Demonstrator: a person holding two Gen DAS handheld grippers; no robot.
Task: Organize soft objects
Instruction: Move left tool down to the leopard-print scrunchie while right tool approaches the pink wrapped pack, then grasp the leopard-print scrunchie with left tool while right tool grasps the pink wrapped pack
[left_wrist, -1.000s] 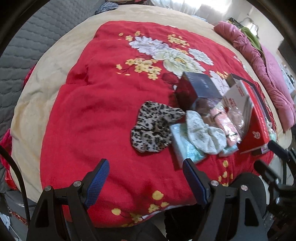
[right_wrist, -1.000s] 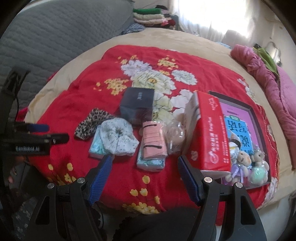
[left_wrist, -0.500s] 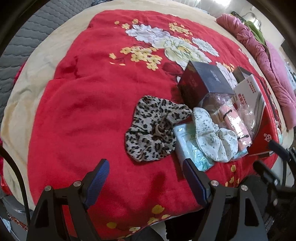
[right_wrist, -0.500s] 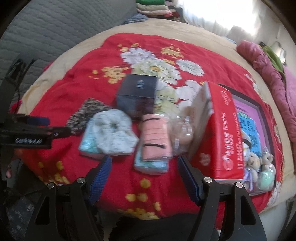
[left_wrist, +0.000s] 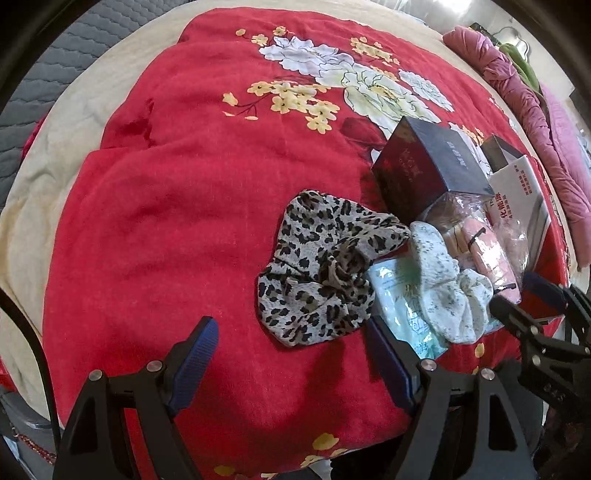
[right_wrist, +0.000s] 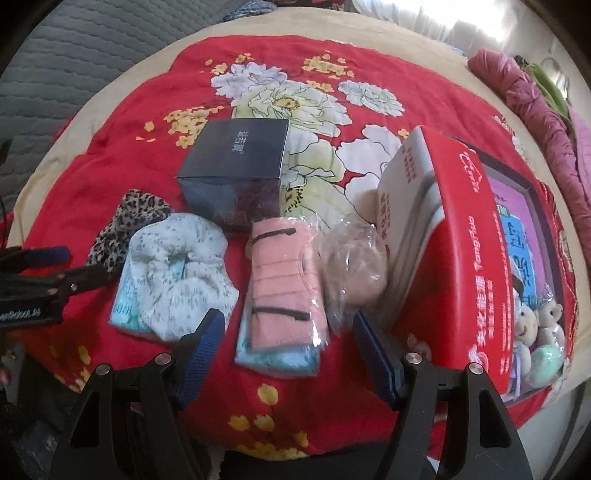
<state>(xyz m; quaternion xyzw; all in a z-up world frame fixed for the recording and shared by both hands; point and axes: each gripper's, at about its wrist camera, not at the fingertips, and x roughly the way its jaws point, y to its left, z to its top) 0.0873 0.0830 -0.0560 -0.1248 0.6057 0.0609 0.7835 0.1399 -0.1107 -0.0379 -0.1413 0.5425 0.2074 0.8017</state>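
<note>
A leopard-print scrunchie (left_wrist: 317, 269) lies on the red floral blanket (left_wrist: 177, 221), just beyond my open left gripper (left_wrist: 291, 354), whose jaws are empty. To its right a white flowered scrunchie (left_wrist: 447, 280) rests on a pale blue tissue pack (left_wrist: 399, 299). In the right wrist view the white scrunchie (right_wrist: 177, 266) and leopard scrunchie (right_wrist: 129, 218) sit left of a bagged pink cloth (right_wrist: 284, 284) on another blue pack. My right gripper (right_wrist: 290, 350) hovers over that pink cloth's near end, its jaws closing slightly, nothing pressed between them.
A dark box (right_wrist: 236, 162) stands behind the soft items, and a clear bag with a tan puff (right_wrist: 354, 266) lies beside a tall red carton (right_wrist: 458, 258). Right of that carton is a framed toy box (right_wrist: 528, 258). Pink bedding (left_wrist: 532, 110) lies far right.
Both grippers have come down and closer to the blanket. The leopard scrunchie looms larger before the left gripper and the pink cloth larger before the right.
</note>
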